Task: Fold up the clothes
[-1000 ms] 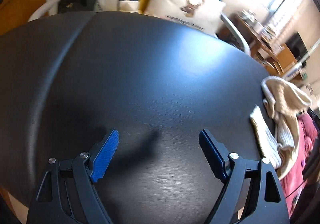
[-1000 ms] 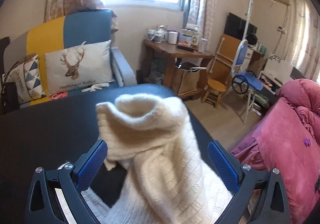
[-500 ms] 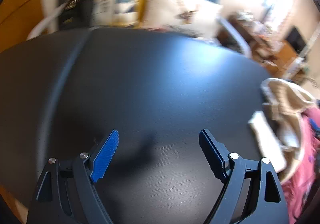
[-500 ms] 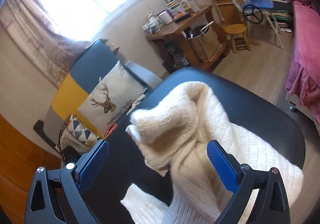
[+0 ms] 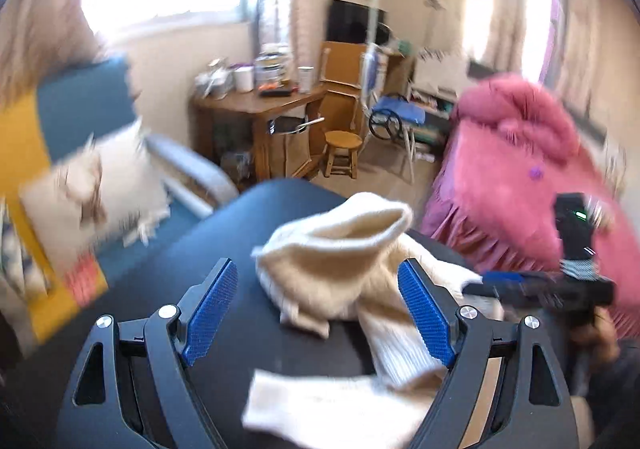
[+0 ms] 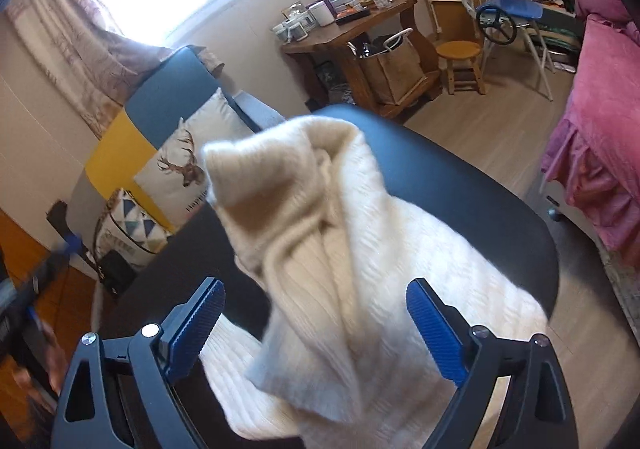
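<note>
Sweater (image 6: pixel 352 249) on table (image 6: pixel 500 209) (bunched)

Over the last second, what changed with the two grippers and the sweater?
The left gripper swung right, from facing bare black table to pointing at the cream knit sweater, which now lies between its open fingers. The right gripper tilted, and it has stayed over the sweater. Nothing was taken hold of or let go. Both grippers remain open, and the sweater still lies crumpled at the table's edge.

I see a deer cushion (image 6: pixel 188 173) on the blue-yellow sofa (image 6: pixel 160 105), a wooden desk (image 6: pixel 352 33), a small stool (image 6: pixel 460 49) and a pink bed cover (image 6: pixel 600 109).
</note>
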Available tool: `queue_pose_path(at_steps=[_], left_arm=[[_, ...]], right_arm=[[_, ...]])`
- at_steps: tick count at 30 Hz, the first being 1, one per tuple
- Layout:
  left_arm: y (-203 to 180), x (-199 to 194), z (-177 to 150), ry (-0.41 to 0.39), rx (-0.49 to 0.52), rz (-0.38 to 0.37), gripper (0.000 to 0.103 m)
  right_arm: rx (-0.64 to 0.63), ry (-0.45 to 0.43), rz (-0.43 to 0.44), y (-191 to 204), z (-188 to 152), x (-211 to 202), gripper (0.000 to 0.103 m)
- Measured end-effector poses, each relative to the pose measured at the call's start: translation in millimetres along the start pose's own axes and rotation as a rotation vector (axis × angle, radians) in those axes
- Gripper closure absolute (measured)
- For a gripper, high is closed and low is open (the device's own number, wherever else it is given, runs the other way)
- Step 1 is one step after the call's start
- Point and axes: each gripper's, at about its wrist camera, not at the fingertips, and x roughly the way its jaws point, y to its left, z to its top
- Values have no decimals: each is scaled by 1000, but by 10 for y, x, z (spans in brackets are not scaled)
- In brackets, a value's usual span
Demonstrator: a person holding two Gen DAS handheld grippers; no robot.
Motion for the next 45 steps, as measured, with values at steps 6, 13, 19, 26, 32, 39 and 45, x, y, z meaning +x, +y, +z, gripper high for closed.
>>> queue_pose_path(at_steps=[6, 13, 19, 26, 32, 39, 45], left_arm=[[-274, 604, 193, 98, 126, -9, 18], [-388, 877, 245, 152, 189, -137, 18], [-501, 1249, 209, 251, 213, -179, 72], [-501, 1438, 168, 279, 183, -150, 72], [-415, 1250, 199, 200, 90, -148, 98], [91, 380, 222, 43, -51, -135, 98], [579, -514, -184, -17, -93, -90, 98]], right_arm=[[-17, -30, 9, 4, -100, -23, 8], [-5, -87, 57, -16, -45, -39, 8], [69, -73, 80, -216, -132, 1, 8], [109, -65, 66, -338, -221, 20, 8], [89, -70, 38, -298, -228, 50, 8], [65, -69, 7, -263, -268, 36, 8], [57, -94, 4, -231, -255, -85, 8]])
